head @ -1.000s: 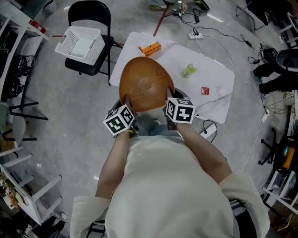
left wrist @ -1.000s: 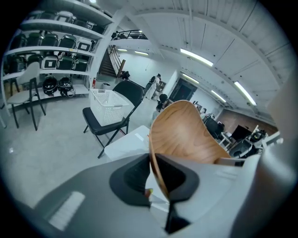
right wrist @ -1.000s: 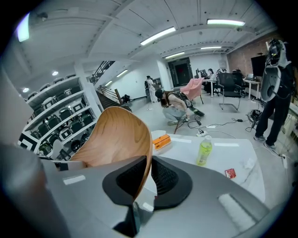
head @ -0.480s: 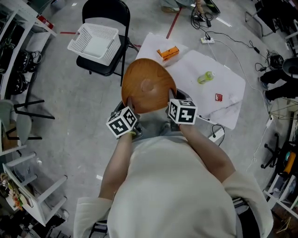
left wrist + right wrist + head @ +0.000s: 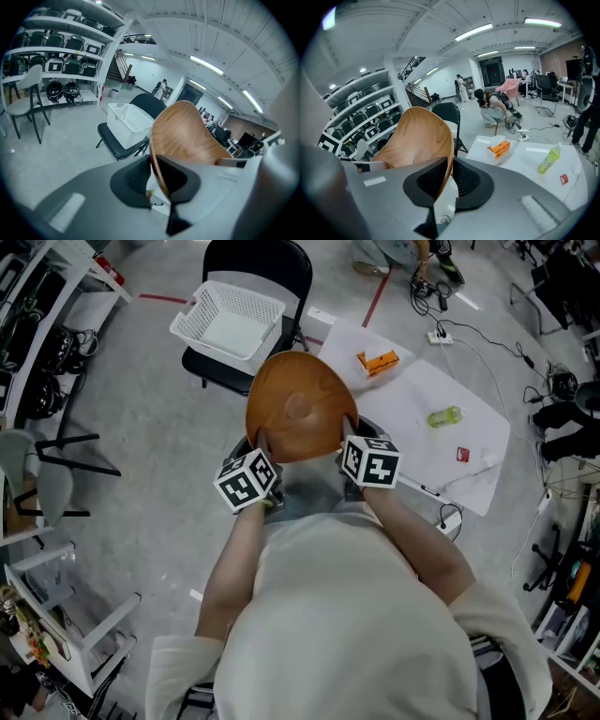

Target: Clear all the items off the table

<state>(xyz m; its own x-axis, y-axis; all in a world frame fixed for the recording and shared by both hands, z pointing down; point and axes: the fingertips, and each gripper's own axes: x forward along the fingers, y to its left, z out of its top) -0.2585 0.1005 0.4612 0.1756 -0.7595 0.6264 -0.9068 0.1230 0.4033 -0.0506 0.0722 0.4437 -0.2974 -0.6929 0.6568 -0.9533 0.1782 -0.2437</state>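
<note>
A large oval wooden tray (image 5: 300, 405) is held up in the air between both grippers, in front of the person's chest. My left gripper (image 5: 262, 448) is shut on the tray's left rim (image 5: 158, 161), which runs between its black pads. On the opposite rim (image 5: 448, 161) my right gripper (image 5: 345, 442) is shut the same way. The white table (image 5: 422, 451) lies to the right. On it are an orange box (image 5: 377, 361), a green bottle (image 5: 444, 416) lying down and a small red packet (image 5: 463, 455).
A white plastic basket (image 5: 230, 319) sits on a black folding chair (image 5: 258, 268) just beyond the tray. Shelving with dark gear runs along the left. Cables and a power strip (image 5: 441, 334) lie on the floor beyond the table. A person (image 5: 492, 108) crouches in the background.
The view has swung left: chair and basket have come nearer the centre and the table has slid right. Both grippers keep the tray in the same hold.
</note>
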